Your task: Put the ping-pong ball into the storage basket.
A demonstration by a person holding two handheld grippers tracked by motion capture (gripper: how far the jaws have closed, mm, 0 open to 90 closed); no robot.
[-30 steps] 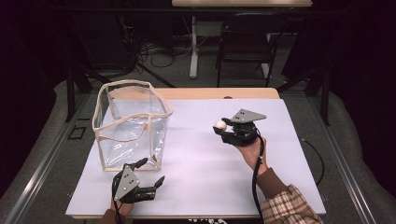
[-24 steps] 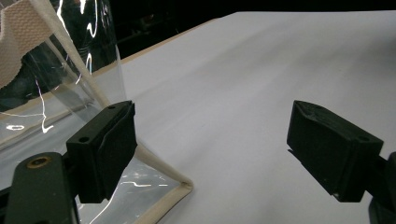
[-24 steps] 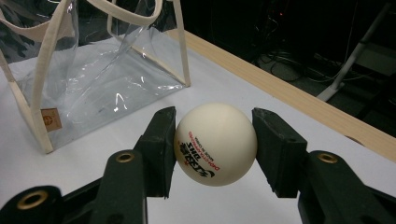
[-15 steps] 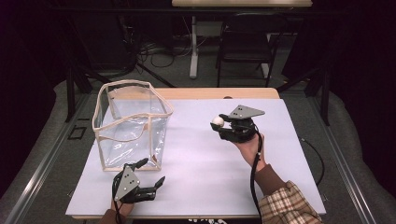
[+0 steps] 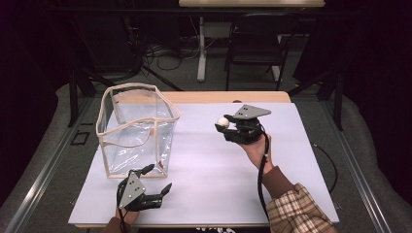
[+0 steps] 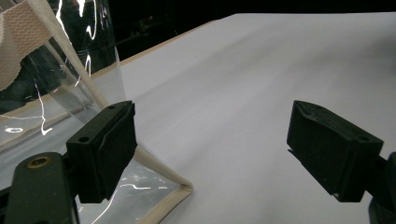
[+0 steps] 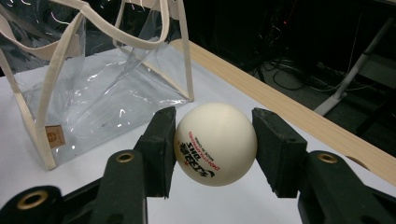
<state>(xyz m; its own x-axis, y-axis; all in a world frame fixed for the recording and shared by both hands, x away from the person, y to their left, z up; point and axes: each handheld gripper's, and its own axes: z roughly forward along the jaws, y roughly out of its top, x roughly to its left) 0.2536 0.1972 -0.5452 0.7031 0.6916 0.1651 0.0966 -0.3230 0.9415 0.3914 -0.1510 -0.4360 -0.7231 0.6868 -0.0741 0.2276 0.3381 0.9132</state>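
Observation:
A white ping-pong ball (image 7: 215, 143) with red and black print sits squeezed between the two black pads of my right gripper (image 7: 215, 147). From above, that right gripper (image 5: 224, 125) hovers over the white mat right of centre, the ball (image 5: 222, 122) at its tip pointing toward the bag. A clear plastic tote bag (image 5: 136, 131) with cream trim stands open at the left; its near face (image 7: 93, 84) carries a small brown tag. My left gripper (image 5: 156, 177) rests low at the front left, open, just in front of the bag's near corner (image 6: 180, 191). Nothing lies between its pads (image 6: 109, 149).
A white mat (image 5: 214, 174) covers the wooden table (image 5: 223, 97), whose bare strip runs along the far edge. Beyond it stand a dark chair (image 5: 255, 43) and floor cables (image 5: 165, 51). A plaid sleeve (image 5: 296, 208) enters at the lower right.
The right gripper with the ball has shifted slightly left and up, toward the bag. The left gripper has stayed put.

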